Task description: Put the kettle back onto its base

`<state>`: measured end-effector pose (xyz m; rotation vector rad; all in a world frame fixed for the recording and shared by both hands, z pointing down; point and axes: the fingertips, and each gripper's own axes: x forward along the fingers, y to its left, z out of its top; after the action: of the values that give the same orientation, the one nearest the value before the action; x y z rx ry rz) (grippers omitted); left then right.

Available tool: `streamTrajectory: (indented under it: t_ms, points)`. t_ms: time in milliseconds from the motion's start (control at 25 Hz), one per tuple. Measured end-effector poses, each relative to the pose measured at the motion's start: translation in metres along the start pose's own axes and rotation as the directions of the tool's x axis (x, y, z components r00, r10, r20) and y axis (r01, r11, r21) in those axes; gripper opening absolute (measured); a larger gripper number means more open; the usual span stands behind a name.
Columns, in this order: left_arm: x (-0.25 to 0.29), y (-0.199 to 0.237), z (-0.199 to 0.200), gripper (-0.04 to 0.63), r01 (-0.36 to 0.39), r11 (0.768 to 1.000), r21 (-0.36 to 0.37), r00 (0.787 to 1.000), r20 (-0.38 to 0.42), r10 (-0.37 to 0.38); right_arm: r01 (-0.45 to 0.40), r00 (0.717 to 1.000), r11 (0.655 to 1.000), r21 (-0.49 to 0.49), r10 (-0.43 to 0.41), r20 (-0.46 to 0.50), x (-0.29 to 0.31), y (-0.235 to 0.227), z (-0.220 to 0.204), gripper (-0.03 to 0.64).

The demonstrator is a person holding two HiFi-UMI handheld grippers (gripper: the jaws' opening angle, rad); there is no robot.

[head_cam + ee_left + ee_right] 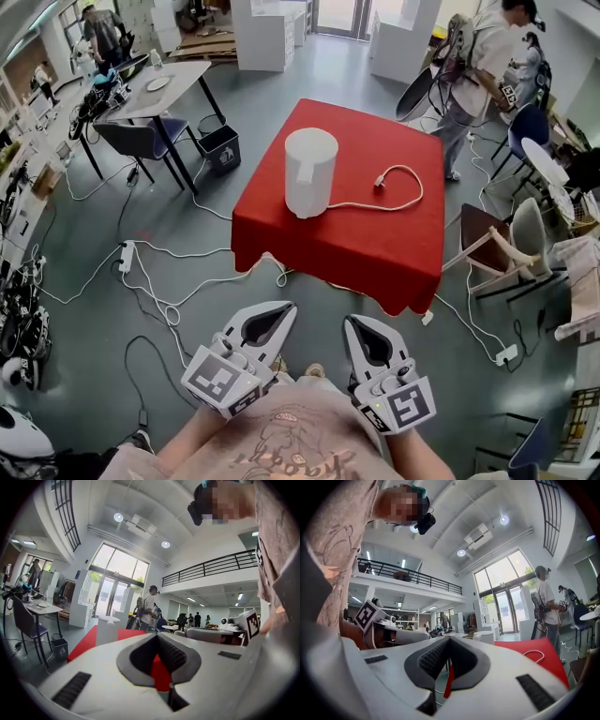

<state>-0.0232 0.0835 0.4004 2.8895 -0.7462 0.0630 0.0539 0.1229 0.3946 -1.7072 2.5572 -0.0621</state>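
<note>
Counter (375,246): red-covered, well ahead of both fingers.
Kettle (310,172): upright on it, far beyond the fingers. The cord (398,192) leaves its foot, so it is probably seated on its base.
Left gripper (284,311): fingers pressed together, empty.
Right gripper (355,323): fingers pressed together, empty.
Care: judge the seating from closer first.

Whether a base lies under the white cylindrical kettle (310,172) on the red-clothed surface (375,244) cannot be told: the kettle's own foot covers the spot, and its handle and spout cannot be picked out from above. The hanging cloth hides the surface's legs. In the left gripper view the left gripper (157,635) covers the surface's near side and the kettle's lower part. In the right gripper view the right gripper (449,638) hides most of the surface, leaving only its right corner. The figures beyond the surface are too small to make out.
</note>
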Motion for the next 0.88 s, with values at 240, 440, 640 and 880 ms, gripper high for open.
streamTrajectory:
  t_ms: [240,440,640,880]
  points:
    - [-0.001,-0.001,0.000,-0.009,0.008,1.000,-0.002,1.000,0.011,-0.008,0.018,1.000,1.000,-0.017,-0.018,0.007,0.000,0.001,0.000,0.006]
    - [0.002,0.002,0.005,-0.009,0.012,1.000,0.000,1.000,0.016,-0.012,0.020,1.000,1.000,-0.012,-0.020,0.002,0.005,-0.002,0.000,0.008]
    - [0.001,0.006,0.006,-0.009,0.017,1.000,0.000,1.000,0.011,-0.017,0.014,1.000,1.000,-0.005,-0.014,0.003,0.009,0.001,0.001,0.008]
    - [0.003,0.006,0.003,-0.009,0.020,1.000,-0.006,1.000,0.004,-0.020,0.007,1.000,1.000,-0.005,-0.007,0.001,0.010,-0.001,-0.001,0.007]
